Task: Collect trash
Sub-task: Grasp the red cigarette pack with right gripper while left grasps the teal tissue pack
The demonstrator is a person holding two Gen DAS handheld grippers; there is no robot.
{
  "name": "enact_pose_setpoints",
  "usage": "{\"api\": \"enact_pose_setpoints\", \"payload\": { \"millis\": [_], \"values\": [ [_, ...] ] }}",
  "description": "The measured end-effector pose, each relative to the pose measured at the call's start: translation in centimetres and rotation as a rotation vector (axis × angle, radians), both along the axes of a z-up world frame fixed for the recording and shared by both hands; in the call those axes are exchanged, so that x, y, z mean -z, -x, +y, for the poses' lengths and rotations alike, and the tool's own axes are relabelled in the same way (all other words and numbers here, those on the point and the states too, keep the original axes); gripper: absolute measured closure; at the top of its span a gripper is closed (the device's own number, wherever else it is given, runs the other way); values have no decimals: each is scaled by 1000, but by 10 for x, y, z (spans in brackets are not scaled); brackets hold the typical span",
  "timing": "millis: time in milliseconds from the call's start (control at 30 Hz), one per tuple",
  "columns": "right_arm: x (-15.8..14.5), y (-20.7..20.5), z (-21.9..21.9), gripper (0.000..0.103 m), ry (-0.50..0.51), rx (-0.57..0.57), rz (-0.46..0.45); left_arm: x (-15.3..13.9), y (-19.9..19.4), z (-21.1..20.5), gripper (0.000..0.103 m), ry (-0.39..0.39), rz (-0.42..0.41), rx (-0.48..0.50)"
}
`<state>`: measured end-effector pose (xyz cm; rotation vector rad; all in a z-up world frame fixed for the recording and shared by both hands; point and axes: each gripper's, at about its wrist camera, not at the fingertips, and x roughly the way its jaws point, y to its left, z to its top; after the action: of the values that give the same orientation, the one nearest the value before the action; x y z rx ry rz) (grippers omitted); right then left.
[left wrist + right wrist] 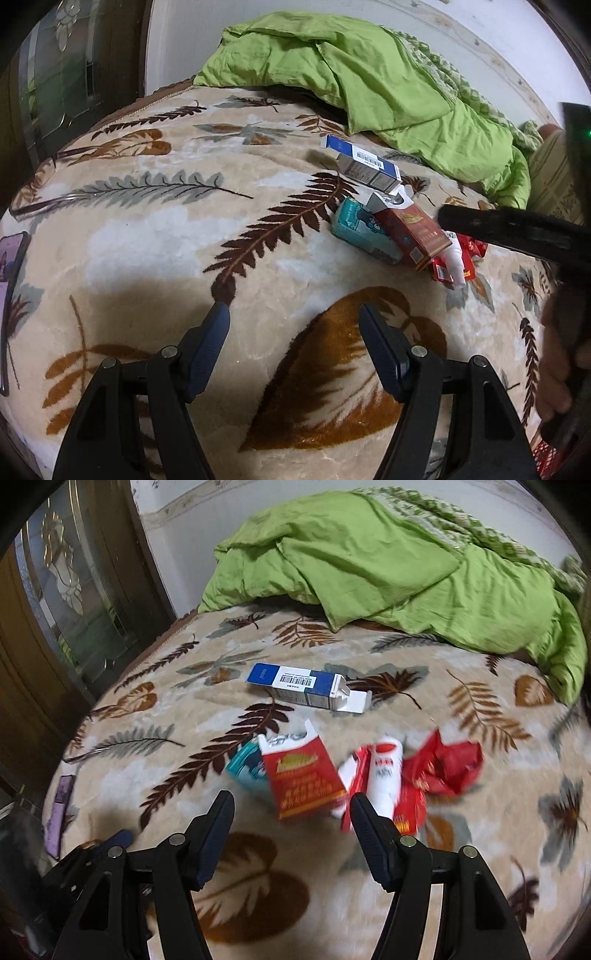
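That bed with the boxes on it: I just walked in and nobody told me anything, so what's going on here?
A person holding a gripper in each hand is clearing trash off the leaf-patterned blanket. Nothing is picked up yet: the left gripper and right gripper both hover with jaws open and empty. The right one is nearest the pile: a red box, teal pack, white bottle and red wrapper. A blue and white box lies farther back.

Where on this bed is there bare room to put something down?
Bare blanket lies left of the red box, between it and the phone, and nearest both open grippers. It's crowded around the red box, white bottle, red wrapper and blue box; the green duvet fills the far end.
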<state>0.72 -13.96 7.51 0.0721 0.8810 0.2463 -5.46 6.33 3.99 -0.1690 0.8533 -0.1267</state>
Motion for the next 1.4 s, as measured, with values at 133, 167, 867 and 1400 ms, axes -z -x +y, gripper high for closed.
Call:
{"api": "enact_pose_setpoints", "payload": {
  "millis": [133, 167, 867, 1400],
  "values": [
    [15, -28, 5, 35, 6, -28, 22, -1, 0, -2, 32, -5, -4, 7],
    [19, -34, 8, 35, 12, -43, 29, 0, 0, -1, 32, 2, 0, 10],
    [12, 83, -50, 45, -230, 110, -39, -22, -87, -43, 31, 29, 23, 206],
    [32, 124, -104, 45, -453, 238, -11, 16, -167, -87, 31, 112, 237, 503]
  ]
}}
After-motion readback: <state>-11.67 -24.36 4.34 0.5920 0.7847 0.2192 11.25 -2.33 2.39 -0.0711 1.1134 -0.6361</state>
